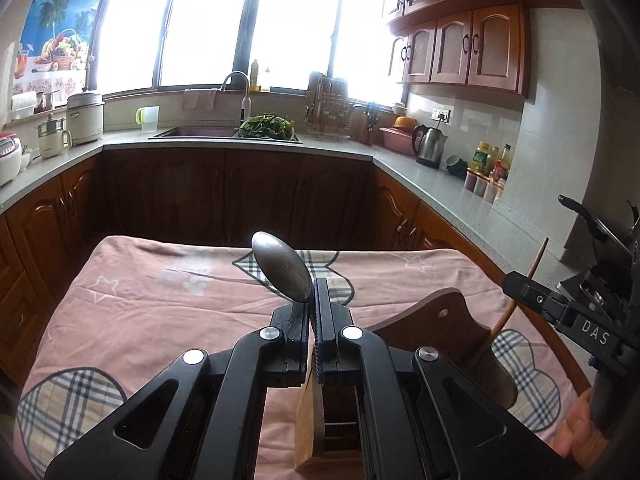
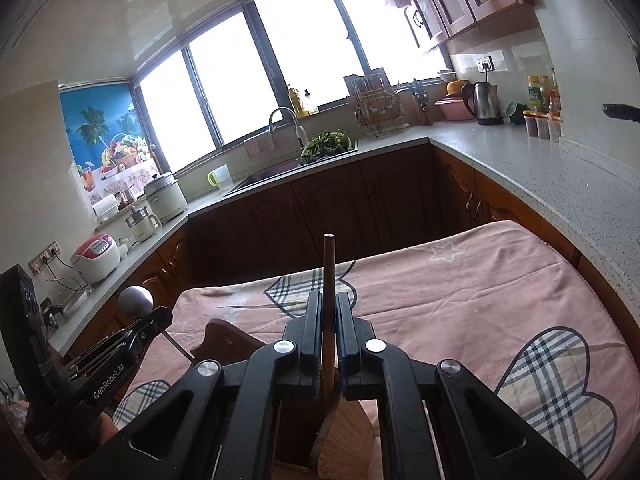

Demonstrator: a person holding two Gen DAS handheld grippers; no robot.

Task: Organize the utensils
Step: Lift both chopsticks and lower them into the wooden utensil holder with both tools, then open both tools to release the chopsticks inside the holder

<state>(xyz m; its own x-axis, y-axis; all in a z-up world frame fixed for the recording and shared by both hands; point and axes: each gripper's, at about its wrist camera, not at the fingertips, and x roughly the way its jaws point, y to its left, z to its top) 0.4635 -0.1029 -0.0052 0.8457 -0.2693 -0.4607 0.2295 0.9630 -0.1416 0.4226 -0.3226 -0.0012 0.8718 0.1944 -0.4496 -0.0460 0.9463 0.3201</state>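
Left tool (image 1: 311, 312): clamps spoon (image 1: 282, 266), bowl up, above holder (image 1: 328, 428). Right tool (image 2: 329, 316): clamps chopstick (image 2: 329, 280), beside spoon. Risk: thin handles may slip, missing holder's compartments, landing on worktop (image 1: 160, 300).

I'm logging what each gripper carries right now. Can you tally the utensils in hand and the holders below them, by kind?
Metal spoon, in the left gripper: 1
Wooden stick-like utensil, in the right gripper; its working end is hidden: 1
Wooden utensil holder under the grippers: 1
Total: 3
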